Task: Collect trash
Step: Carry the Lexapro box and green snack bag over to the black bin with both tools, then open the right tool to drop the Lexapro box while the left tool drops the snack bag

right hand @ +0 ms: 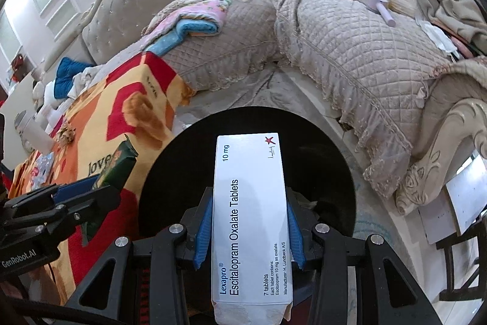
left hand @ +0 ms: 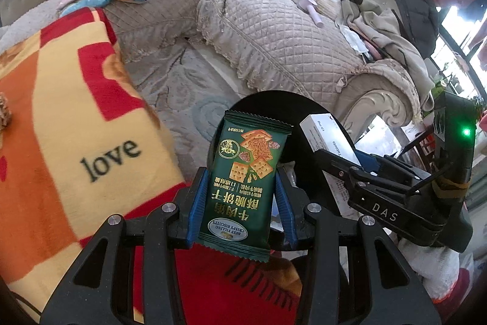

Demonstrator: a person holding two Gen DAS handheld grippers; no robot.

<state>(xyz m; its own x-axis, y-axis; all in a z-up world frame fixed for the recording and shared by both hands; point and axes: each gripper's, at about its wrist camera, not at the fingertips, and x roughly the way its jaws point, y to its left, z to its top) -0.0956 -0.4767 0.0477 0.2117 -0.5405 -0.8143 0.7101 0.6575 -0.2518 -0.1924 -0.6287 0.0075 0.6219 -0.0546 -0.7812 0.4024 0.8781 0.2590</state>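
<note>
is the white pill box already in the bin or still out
Still out: the pill box is clamped in the right gripper above the black bin.

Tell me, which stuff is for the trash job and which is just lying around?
For the job:
- green biscuit packet, clamped in the left hand-held gripper
- white tablet box, clamped in the right hand-held gripper
- black round bin under both

Just lying about:
- "love" blanket
- folded pink and blue towels
- quilted sofa cover
- lilac brush
</note>
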